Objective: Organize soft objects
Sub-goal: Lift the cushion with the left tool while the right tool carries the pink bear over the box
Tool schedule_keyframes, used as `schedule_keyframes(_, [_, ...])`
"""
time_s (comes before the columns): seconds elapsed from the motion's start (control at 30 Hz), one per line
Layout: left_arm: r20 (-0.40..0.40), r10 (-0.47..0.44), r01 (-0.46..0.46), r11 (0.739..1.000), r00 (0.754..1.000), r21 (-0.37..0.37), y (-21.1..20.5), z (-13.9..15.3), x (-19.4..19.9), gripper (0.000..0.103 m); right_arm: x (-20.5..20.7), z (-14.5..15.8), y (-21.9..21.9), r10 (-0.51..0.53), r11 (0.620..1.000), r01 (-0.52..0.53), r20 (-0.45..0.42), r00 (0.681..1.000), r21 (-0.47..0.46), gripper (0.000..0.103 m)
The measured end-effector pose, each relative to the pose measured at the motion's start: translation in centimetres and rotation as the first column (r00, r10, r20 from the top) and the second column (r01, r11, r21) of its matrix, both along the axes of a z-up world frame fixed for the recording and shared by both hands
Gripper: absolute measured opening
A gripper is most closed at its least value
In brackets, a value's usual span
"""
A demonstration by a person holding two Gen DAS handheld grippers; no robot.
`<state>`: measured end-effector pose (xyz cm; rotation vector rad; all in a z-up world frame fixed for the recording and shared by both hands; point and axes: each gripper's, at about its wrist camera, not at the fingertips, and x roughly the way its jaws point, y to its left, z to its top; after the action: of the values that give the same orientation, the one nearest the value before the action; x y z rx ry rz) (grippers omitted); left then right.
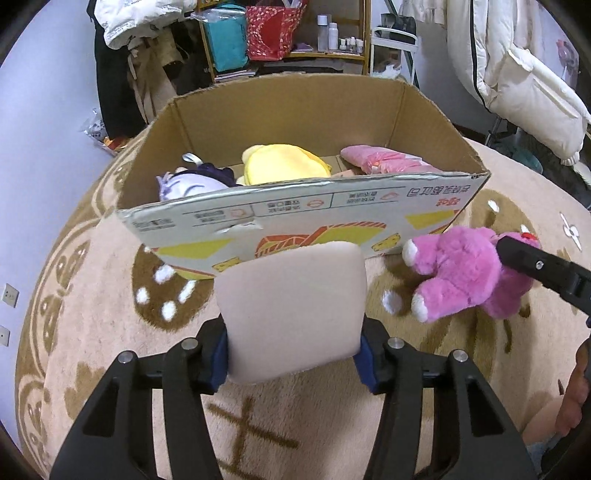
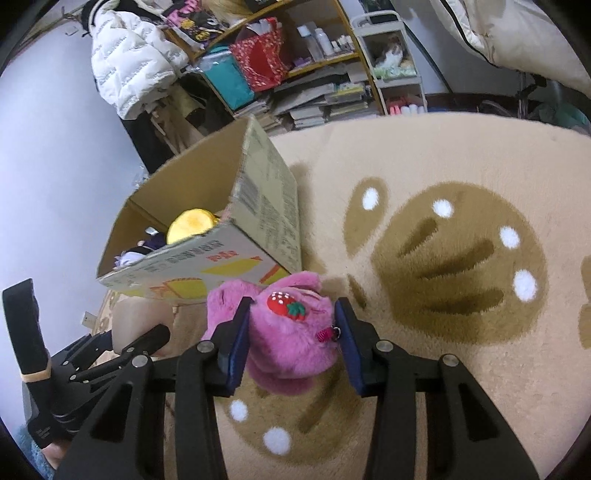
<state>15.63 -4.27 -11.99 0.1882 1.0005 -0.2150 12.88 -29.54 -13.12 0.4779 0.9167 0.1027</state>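
My left gripper (image 1: 293, 347) is shut on a pale beige foam cushion (image 1: 291, 310), held just in front of the near wall of an open cardboard box (image 1: 303, 214). Inside the box lie a purple-and-white plush (image 1: 192, 182), a yellow plush (image 1: 284, 164) and a pink soft item (image 1: 384, 158). My right gripper (image 2: 293, 339) is shut on a pink plush toy (image 2: 288, 332) with a strawberry patch, held over the rug beside the box's right front corner (image 2: 236, 221). The pink plush also shows in the left wrist view (image 1: 465, 273), with a right gripper finger (image 1: 532, 262) on it.
A beige rug with brown patterns (image 2: 443, 258) covers the floor. Behind the box stand a shelf with bags and bottles (image 1: 288, 33), stacked books (image 2: 317, 99) and hanging white jackets (image 1: 517, 74). A wall (image 1: 44, 110) lies at the left.
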Motion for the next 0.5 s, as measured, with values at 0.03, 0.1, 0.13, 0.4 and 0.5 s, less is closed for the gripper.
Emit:
schedule_keyframes(0.03, [0.004, 0.002, -0.002, 1.0, 1.0, 0.003, -0.4, 0.3, 0.1, 0.053, -0.2, 0.2, 0.0, 0.002, 1.0, -0.002, 0.005, 1.0, 0.001, 0.046])
schedule_keyframes(0.1, [0.02, 0.005, -0.005, 1.0, 1.0, 0.018, -0.1, 0.8, -0.4, 0.053, -0.6, 0.9, 0.0, 0.006, 1.0, -0.006, 0.023, 1.0, 0.012, 0.046])
schedule_keyframes(0.13, [0.027, 0.007, -0.008, 1.0, 1.0, 0.027, -1.0, 1.0, -0.2, 0.053, -0.7, 1.1, 0.1, 0.007, 1.0, -0.007, 0.029, 1.0, 0.018, 0.046])
schedule_keyframes(0.4, [0.072, 0.051, -0.056, 0.997, 0.996, 0.057, -0.4, 4.1, -1.5, 0.054, -1.8, 3.5, 0.3, 0.013, 0.998, -0.018, 0.099, 0.995, 0.054, 0.046])
schedule_keyframes(0.5, [0.102, 0.057, -0.064, 0.996, 0.993, 0.062, -0.2, 5.5, -1.8, 0.054, -2.1, 4.2, 0.3, 0.014, 0.996, -0.026, 0.13, 0.991, 0.089, 0.047])
